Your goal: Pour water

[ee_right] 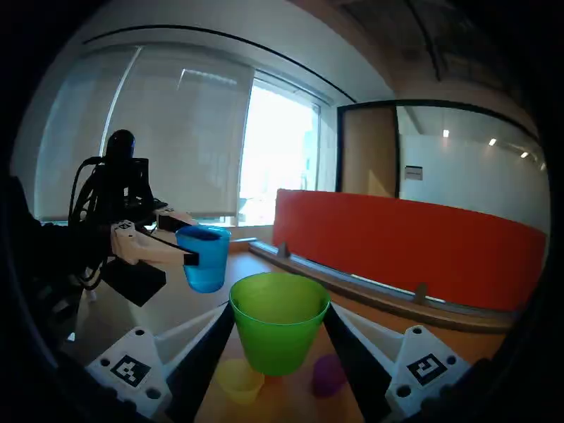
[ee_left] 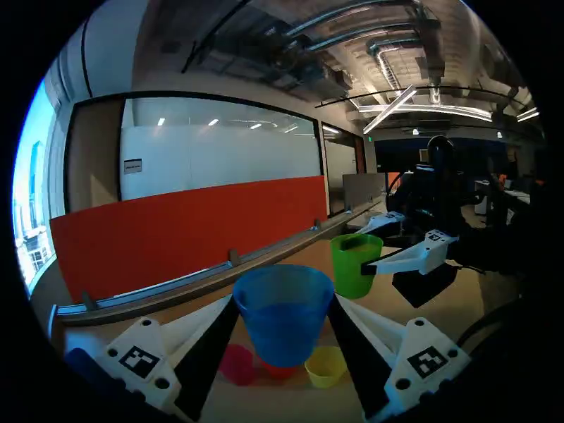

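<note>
My left gripper (ee_left: 283, 304) is shut on a translucent blue cup (ee_left: 283, 324), held upright above the table; its lower part looks darker, like liquid inside. My right gripper (ee_right: 280, 314) is shut on an upright green cup (ee_right: 280, 335). In the left gripper view the green cup (ee_left: 354, 264) hangs to the right and a little beyond the blue one, gripped by the right gripper (ee_left: 366, 248). In the right gripper view the blue cup (ee_right: 204, 257) hangs to the left, gripped by the left gripper (ee_right: 192, 243). The two cups are apart.
Small cups stand on the wooden table (ee_left: 451, 310) below: pink (ee_left: 236, 363), red (ee_left: 280, 371) and yellow (ee_left: 324, 365); a yellow one (ee_right: 240, 379) and a purple one (ee_right: 328, 374) lie under the green cup. An orange partition (ee_left: 190, 233) with a metal rail (ee_left: 211, 278) borders the table.
</note>
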